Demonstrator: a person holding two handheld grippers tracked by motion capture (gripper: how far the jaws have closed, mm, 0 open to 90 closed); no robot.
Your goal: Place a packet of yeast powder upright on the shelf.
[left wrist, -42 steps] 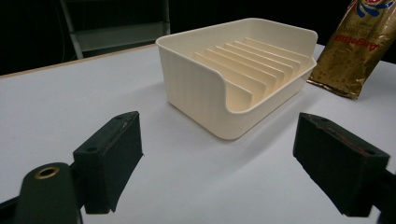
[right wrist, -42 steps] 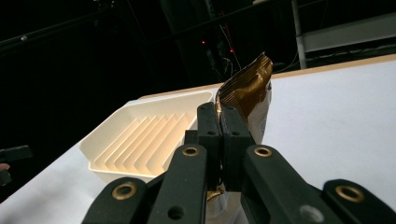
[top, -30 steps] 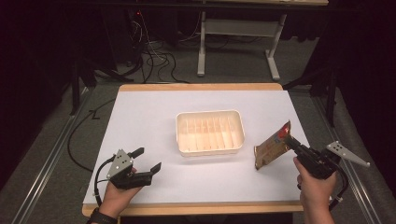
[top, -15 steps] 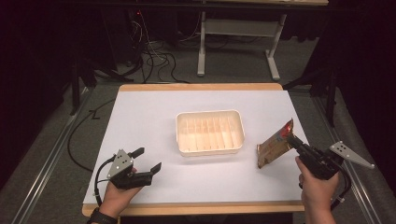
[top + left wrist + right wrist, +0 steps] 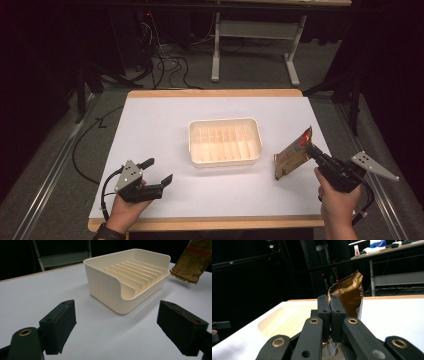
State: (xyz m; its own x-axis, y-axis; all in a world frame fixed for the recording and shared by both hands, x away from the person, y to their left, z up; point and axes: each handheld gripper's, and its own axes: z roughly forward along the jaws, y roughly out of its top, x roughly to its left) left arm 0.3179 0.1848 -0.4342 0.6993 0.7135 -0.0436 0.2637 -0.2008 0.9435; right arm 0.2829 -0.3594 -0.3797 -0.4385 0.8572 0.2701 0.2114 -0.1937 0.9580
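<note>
A cream plastic tray (image 5: 225,141) with ribbed slots stands in the middle of the white table top. To its right my right gripper (image 5: 311,149) is shut on a shiny brown-gold snack packet (image 5: 291,158), held upright with its lower edge near the table. In the right gripper view the packet (image 5: 349,293) rises from between the closed jaws. My left gripper (image 5: 157,171) rests near the front left of the table, open with nothing between its pads (image 5: 61,320). The left gripper view shows the tray (image 5: 126,280) ahead and the packet (image 5: 195,261) at top right.
The table top (image 5: 160,125) has a wooden edge. Cables (image 5: 165,65) and a metal table frame (image 5: 255,45) lie on the floor behind it. A cable (image 5: 82,150) runs along the floor on the left.
My right gripper has shifted the packet slightly to the right and tilted it a little more upright. The left gripper has stayed where it was.
</note>
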